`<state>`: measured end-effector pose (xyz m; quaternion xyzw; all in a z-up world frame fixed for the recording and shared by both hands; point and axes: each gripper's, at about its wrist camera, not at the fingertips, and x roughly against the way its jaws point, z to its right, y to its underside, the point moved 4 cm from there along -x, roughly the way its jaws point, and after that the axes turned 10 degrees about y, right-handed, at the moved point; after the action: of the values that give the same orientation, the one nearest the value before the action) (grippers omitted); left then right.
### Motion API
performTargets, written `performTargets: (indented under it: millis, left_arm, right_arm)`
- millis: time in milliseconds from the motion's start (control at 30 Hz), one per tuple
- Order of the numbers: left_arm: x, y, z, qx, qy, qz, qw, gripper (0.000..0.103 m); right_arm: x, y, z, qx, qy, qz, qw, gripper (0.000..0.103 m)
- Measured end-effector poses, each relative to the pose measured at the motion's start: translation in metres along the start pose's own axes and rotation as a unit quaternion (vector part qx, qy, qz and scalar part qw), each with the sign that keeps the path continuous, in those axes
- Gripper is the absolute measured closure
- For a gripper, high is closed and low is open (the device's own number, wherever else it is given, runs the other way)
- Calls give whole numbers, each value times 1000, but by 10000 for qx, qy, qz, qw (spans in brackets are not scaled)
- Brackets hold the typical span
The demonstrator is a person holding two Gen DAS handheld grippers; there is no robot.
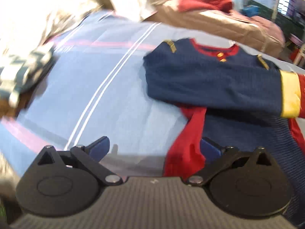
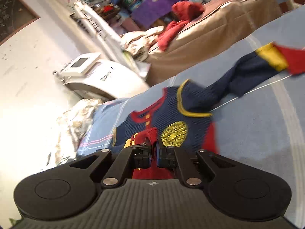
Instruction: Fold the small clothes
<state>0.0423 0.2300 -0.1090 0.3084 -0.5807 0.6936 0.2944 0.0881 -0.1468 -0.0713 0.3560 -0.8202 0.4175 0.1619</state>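
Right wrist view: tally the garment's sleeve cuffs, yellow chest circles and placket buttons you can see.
Sleeve cuffs: 2, one held, one lying free
Yellow chest circles: 1
Placket buttons: 2
Total: 5

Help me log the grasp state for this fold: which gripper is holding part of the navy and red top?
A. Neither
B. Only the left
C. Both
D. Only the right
D: the right gripper is shut on the red cuff of the navy and red top, while the left gripper is wide open over the blue sheet, with the top's red fabric lying between its fingers, ungripped.
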Motion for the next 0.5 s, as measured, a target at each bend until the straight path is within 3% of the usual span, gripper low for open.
performTargets:
  millis: [100, 167, 267, 333, 400, 500]
  left_arm:
    - [-16, -22, -1, -168, 245, 150, 9994, 3]
    - [-34, -38, -2, -281, 247, 112, 9992, 11]
    - [-63, -52, 6, -708, 18, -84, 9975, 21]
    - [-81, -56, 12, -1094, -242, -128, 9936, 21]
    - [-95, -60, 16, -1530, -806, -54, 9849, 21]
    - [-110, -67, 18, -1990, -1262, 197, 9716, 10]
  right_arm:
    - [23, 2, 35, -264, 328, -136, 9990, 94]
    - [30, 13, 46, -275, 541, -238, 9979, 94]
    - [35, 24, 52, -719, 326, -225, 9966, 94]
    - [35, 24, 45, -797, 239, -127, 9964, 94]
    - [34, 19, 37, -1026, -54, -158, 9946, 94]
    - [36, 11, 23, -1248, -415, -263, 9910, 94]
